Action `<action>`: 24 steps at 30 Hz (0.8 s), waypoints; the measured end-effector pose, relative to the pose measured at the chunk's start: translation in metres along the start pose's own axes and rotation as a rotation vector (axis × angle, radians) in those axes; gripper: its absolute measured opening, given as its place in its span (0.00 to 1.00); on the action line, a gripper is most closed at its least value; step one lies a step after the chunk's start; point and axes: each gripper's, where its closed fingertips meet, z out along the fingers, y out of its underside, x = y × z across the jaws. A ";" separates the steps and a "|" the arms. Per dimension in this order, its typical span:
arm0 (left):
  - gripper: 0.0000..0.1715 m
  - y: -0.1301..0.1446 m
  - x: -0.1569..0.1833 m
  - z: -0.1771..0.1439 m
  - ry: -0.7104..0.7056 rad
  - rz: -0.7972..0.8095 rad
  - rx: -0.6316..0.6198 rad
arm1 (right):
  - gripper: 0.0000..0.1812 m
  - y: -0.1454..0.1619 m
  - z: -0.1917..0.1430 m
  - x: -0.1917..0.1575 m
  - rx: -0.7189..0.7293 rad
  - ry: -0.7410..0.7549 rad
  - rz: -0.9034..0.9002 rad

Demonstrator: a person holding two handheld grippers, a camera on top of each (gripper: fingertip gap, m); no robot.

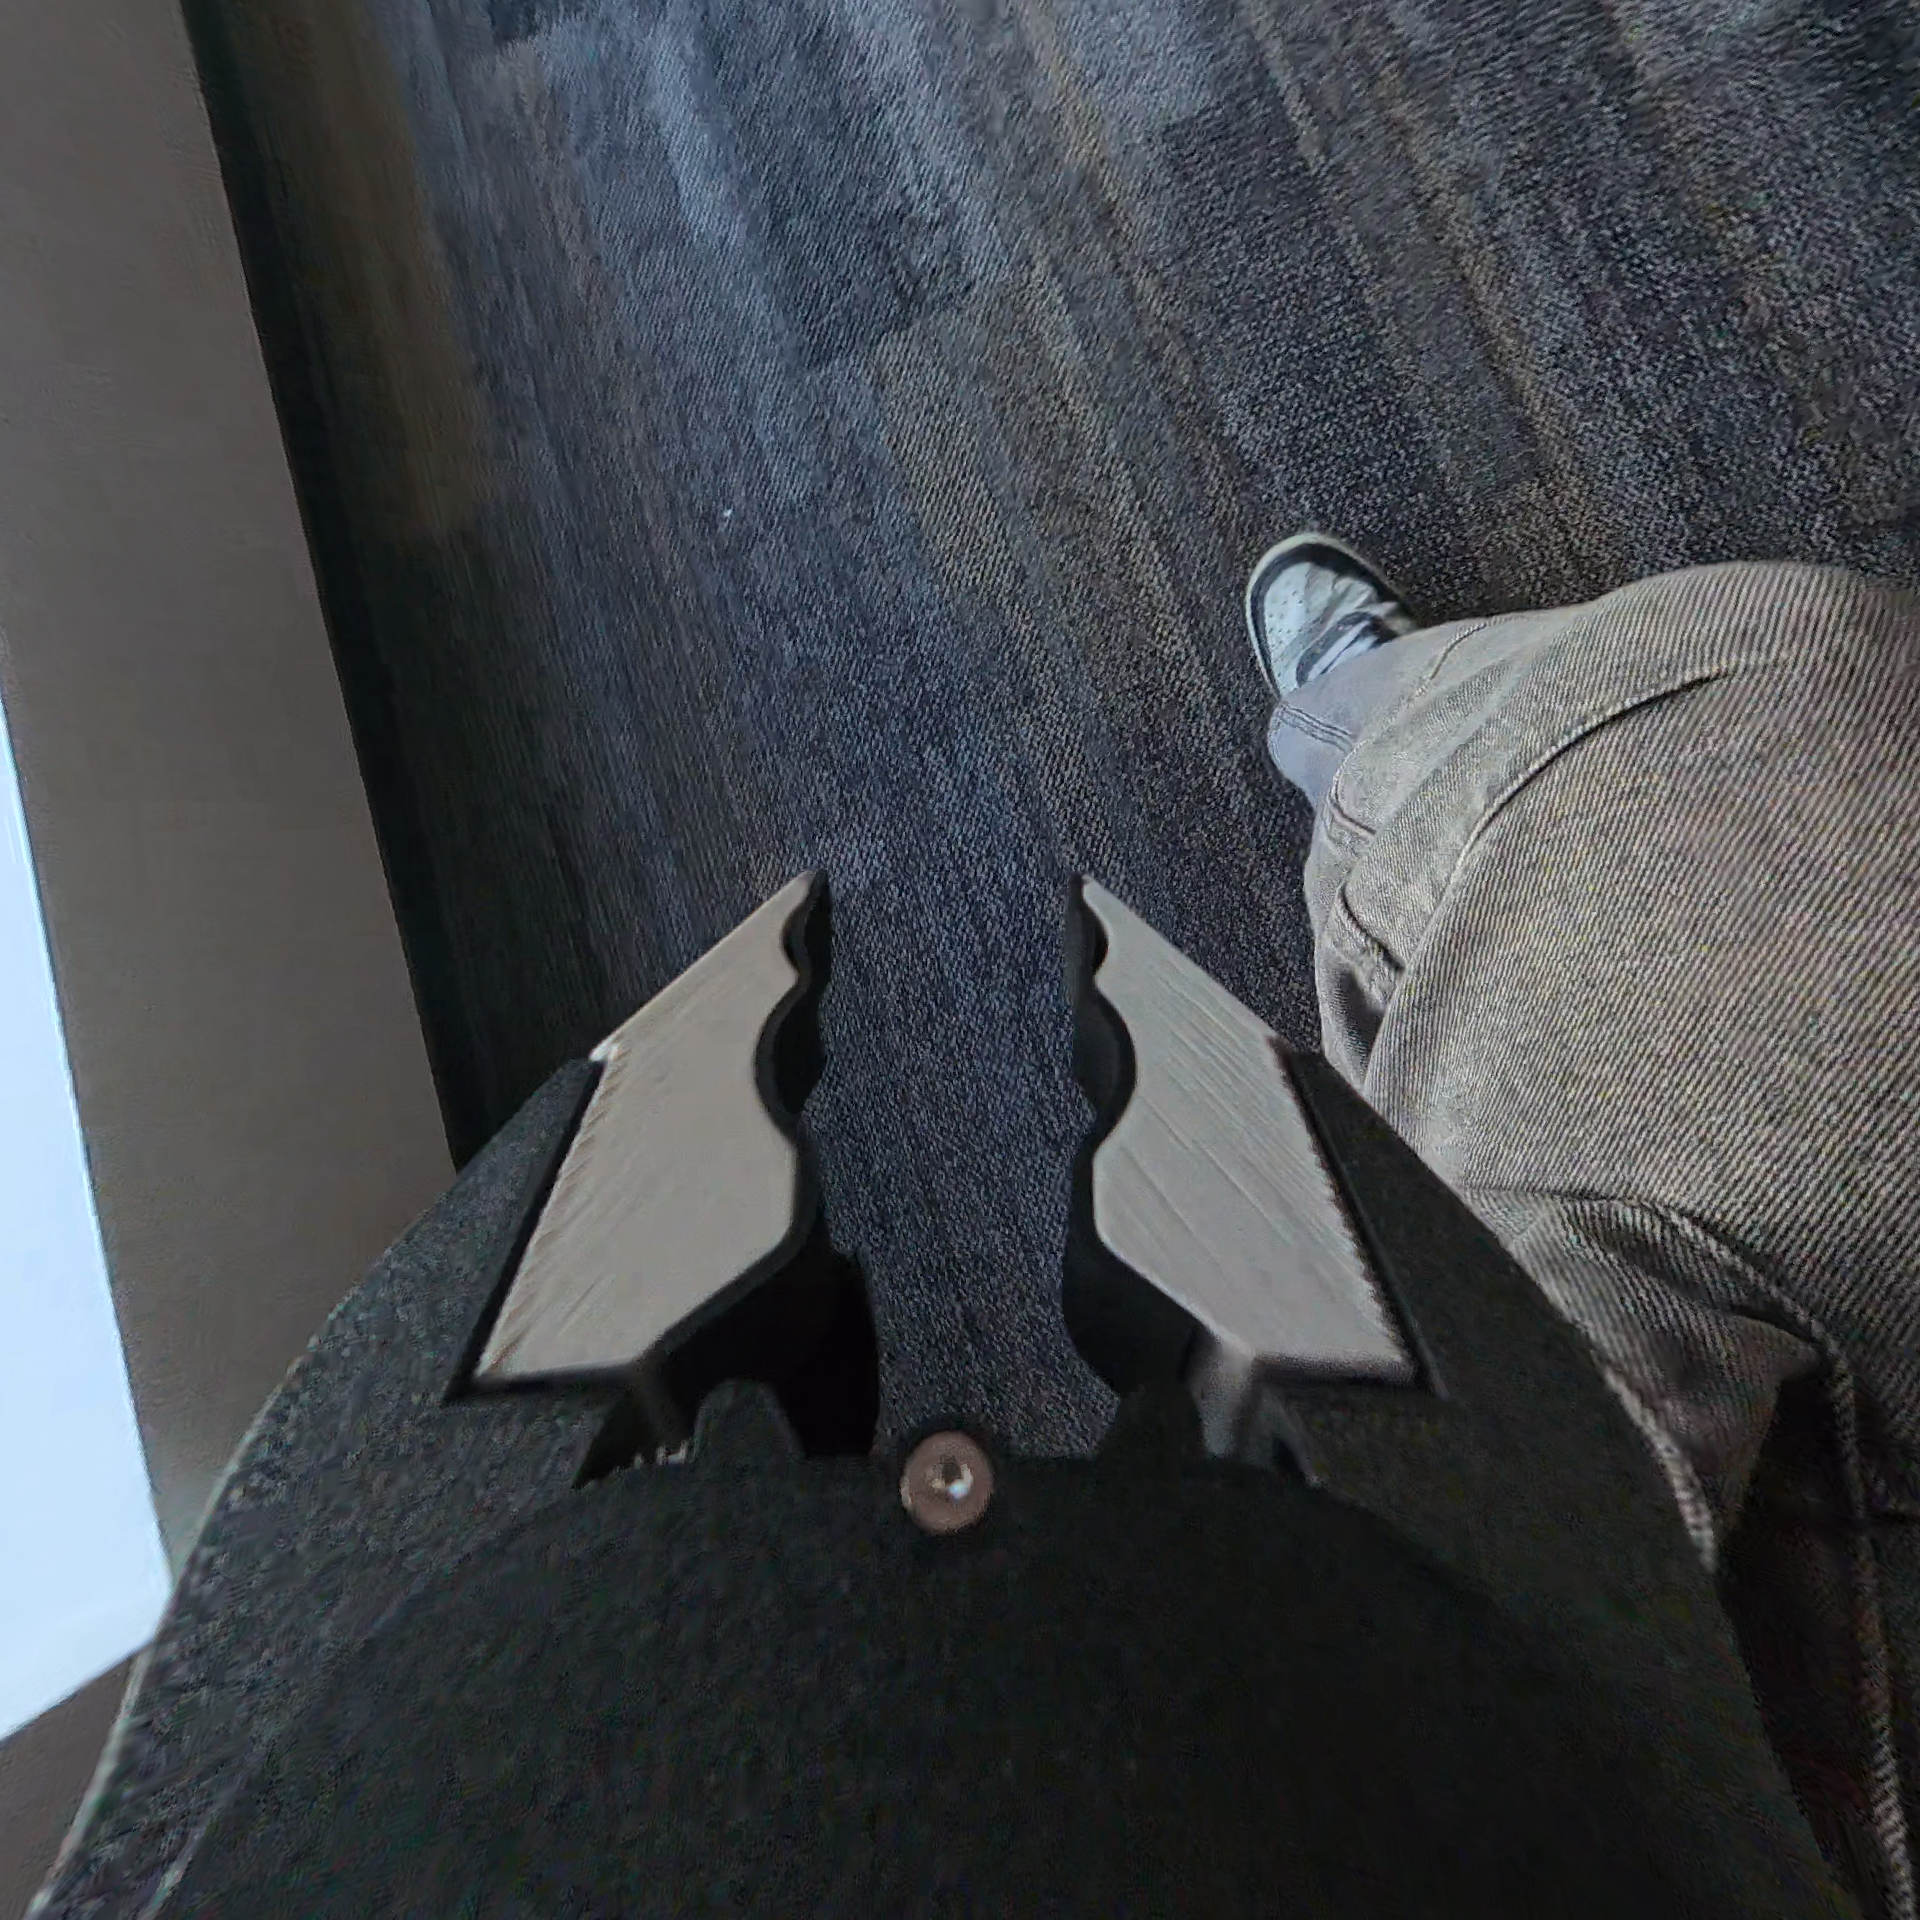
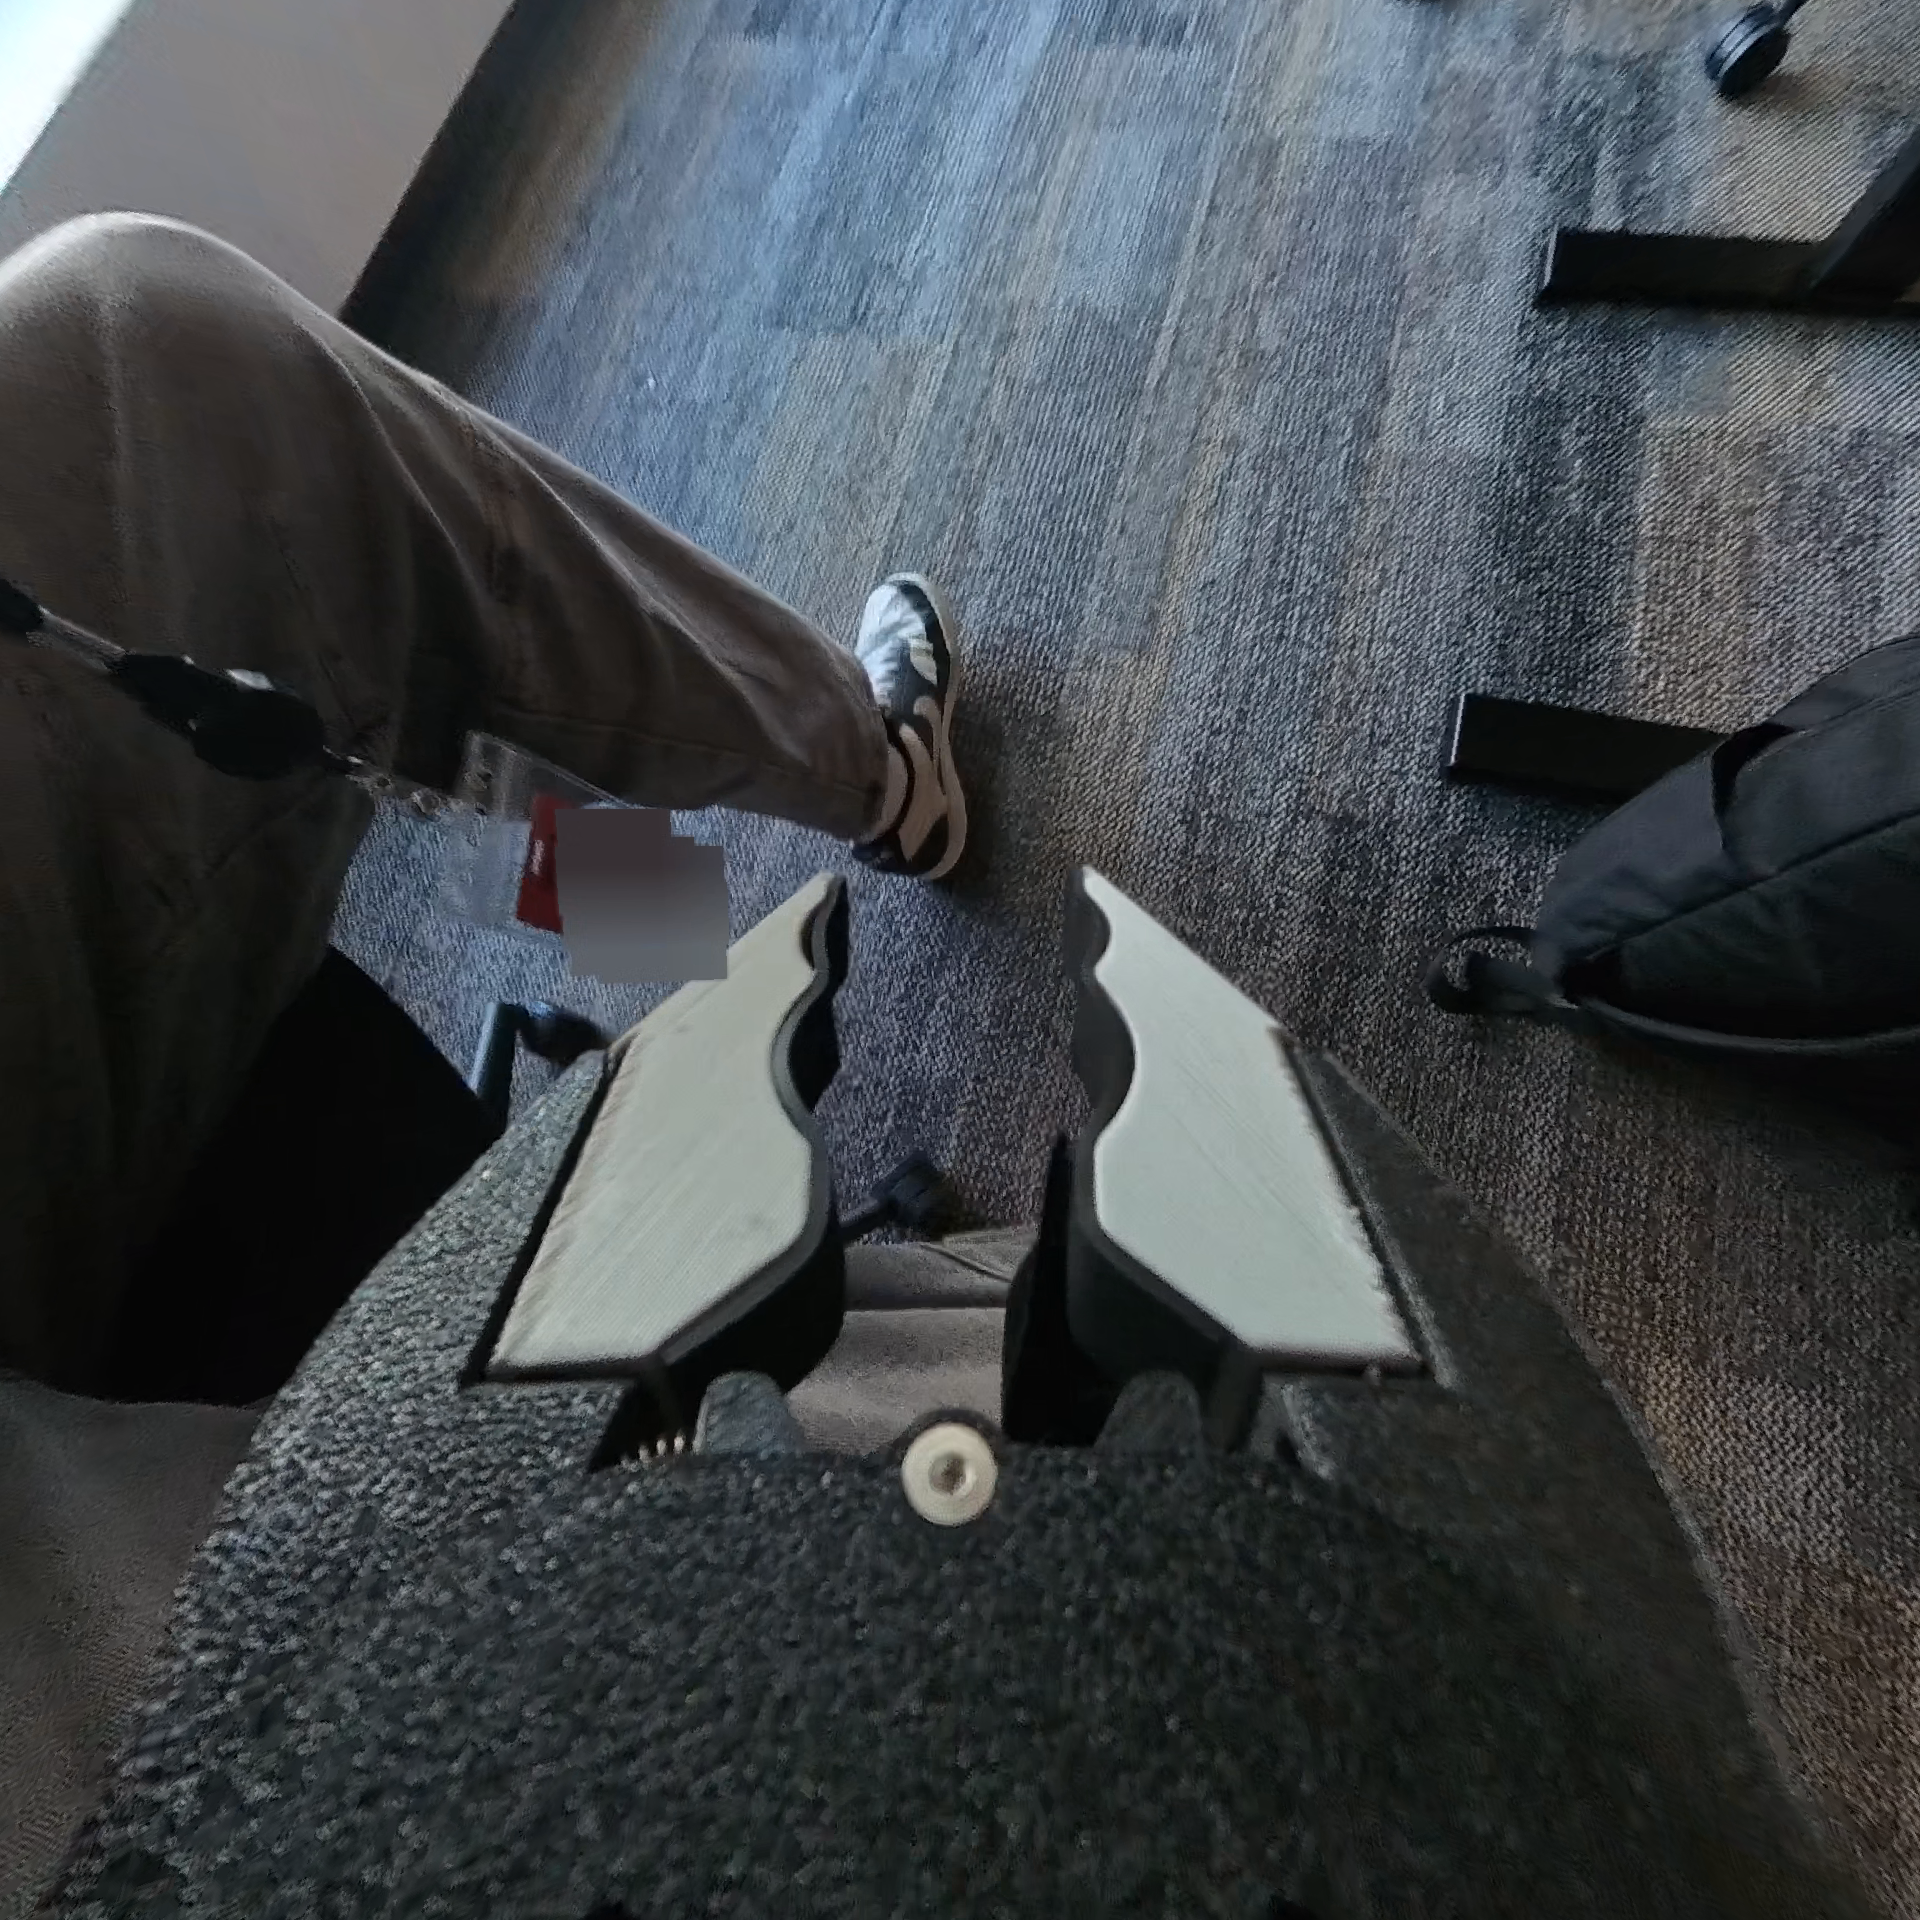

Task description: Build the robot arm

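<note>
My left gripper (image 1: pixel 951 894) is open and empty. It points down at dark grey carpet (image 1: pixel 935 416), with a person's leg in brown trousers (image 1: pixel 1610 935) close on its right and a black-and-white shoe (image 1: pixel 1320 613) beyond. My right gripper (image 2: pixel 956 894) is open and empty too. It points down at the carpet (image 2: pixel 1195 520), just short of a black-and-white shoe (image 2: pixel 920 727). A brown trouser leg (image 2: pixel 364 520) crosses on its left. A badge on a black lanyard reel (image 2: pixel 218 717) hangs by that leg.
A beige wall with a dark skirting (image 1: pixel 343 520) runs along the left in the left wrist view. In the right wrist view a black bag (image 2: pixel 1745 883) lies on the carpet at right, black desk feet (image 2: pixel 1683 265) stand beyond it, and a chair castor (image 2: pixel 1751 36) is at the top right. The left gripper's tips are roughly 55 cm from the right gripper's.
</note>
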 end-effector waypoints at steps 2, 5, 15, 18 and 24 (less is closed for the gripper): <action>0.26 -0.020 0.012 -0.003 -0.014 0.052 0.034 | 0.23 -0.002 -0.007 0.005 0.025 -0.006 0.016; 0.26 -0.052 0.031 -0.009 0.019 0.062 0.093 | 0.23 0.011 -0.009 0.009 0.002 -0.002 0.023; 0.26 -0.195 0.077 -0.005 0.074 -0.028 0.360 | 0.23 0.043 -0.048 0.027 -0.014 0.123 0.093; 0.26 -0.230 0.099 0.009 0.144 -0.050 0.392 | 0.23 0.035 -0.060 0.040 -0.002 0.176 0.089; 0.26 -0.296 0.153 0.037 0.280 -0.021 0.419 | 0.23 0.003 -0.056 0.057 0.006 0.216 0.061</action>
